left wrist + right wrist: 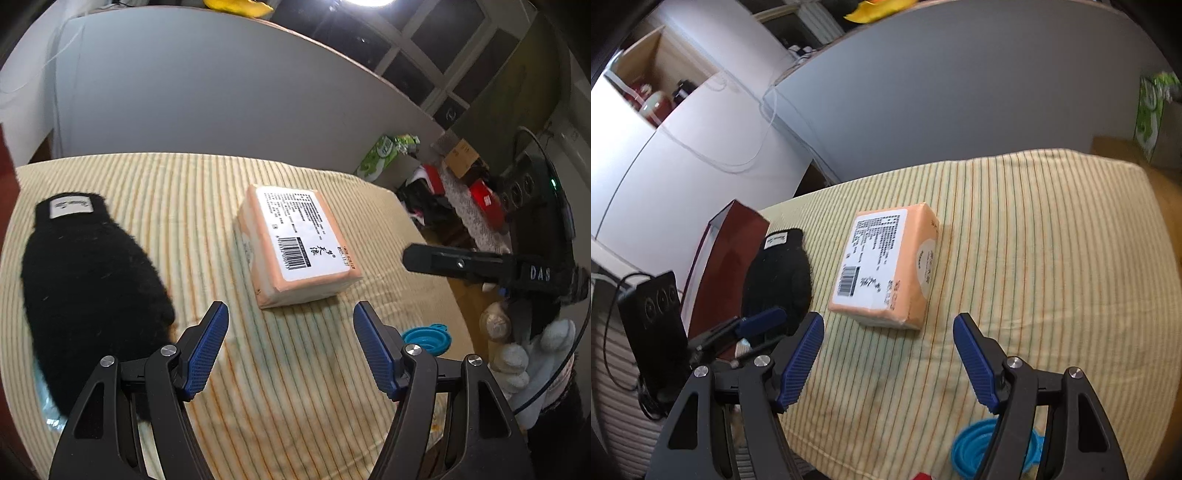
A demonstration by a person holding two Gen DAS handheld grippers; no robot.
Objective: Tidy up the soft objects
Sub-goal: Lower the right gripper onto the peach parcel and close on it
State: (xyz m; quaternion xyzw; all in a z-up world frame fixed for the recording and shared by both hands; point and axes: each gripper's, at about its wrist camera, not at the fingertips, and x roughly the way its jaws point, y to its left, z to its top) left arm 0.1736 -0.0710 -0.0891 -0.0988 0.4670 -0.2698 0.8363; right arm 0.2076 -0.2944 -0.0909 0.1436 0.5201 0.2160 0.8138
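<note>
Grippers, left (291,314) and right (888,325), angle down, jaws spread and empty, above a barcoded tissue pack (295,245); "DAS" marks the right gripper's side.

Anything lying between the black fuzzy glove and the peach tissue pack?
No. Between the black fuzzy glove and the peach plastic-wrapped tissue pack only bare yellow striped cloth shows, seen in both wrist views.

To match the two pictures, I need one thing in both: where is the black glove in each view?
Left wrist: the black glove lies at the left, left of the left gripper.
Right wrist: it lies left of centre, between the red bag and the tissue pack.
Shared landmark: the tissue pack on the striped cloth.
</note>
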